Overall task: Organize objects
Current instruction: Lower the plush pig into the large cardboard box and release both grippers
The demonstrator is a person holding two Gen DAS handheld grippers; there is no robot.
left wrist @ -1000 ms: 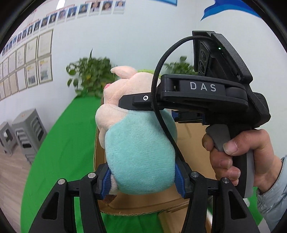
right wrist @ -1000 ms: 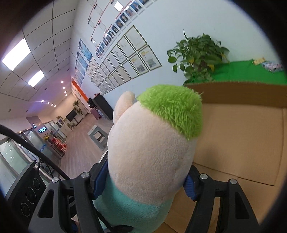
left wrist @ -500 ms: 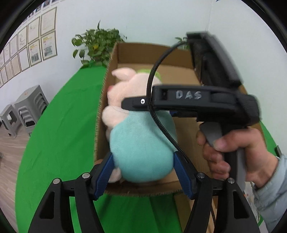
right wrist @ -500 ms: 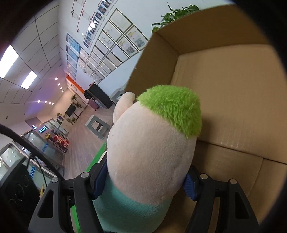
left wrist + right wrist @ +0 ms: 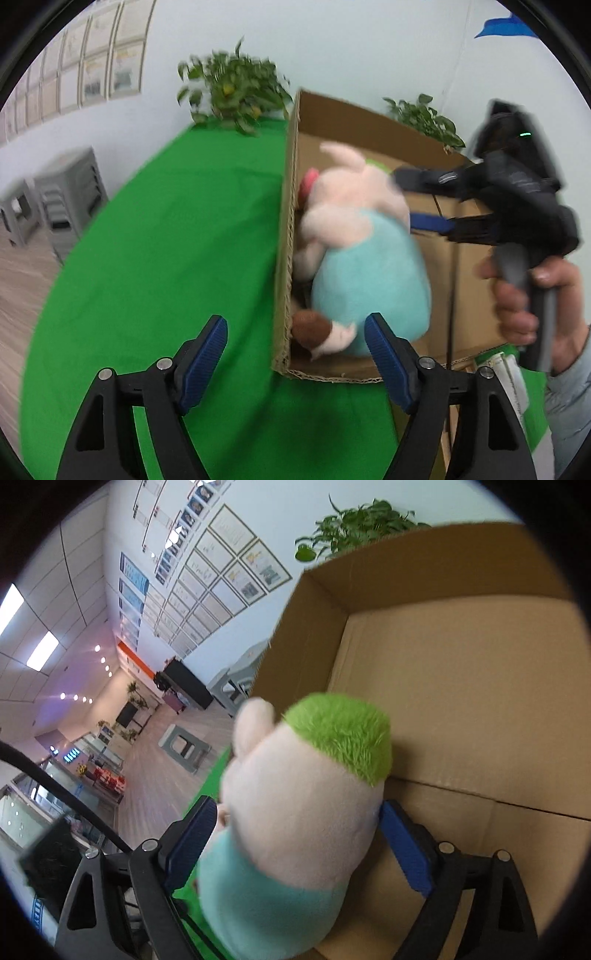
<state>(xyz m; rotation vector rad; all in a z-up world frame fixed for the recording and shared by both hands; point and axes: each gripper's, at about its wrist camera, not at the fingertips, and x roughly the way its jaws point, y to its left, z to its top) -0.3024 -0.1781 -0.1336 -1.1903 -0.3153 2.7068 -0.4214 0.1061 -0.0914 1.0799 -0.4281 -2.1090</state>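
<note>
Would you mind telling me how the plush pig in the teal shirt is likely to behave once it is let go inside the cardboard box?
The plush pig in the teal shirt looks soft, so it probably squashes rather than slips. Its rounded body may flop sideways against the cardboard box wall.

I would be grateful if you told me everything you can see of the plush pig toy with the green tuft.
The plush pig toy is soft fabric: pale pink head with ears and a pink snout, a bright green tuft on top, a teal body and a brown foot. It sits inside the open cardboard box, against its left wall. The left gripper is open and apart from it. The right gripper flanks its head with jaws spread; whether they touch is unclear.
</note>
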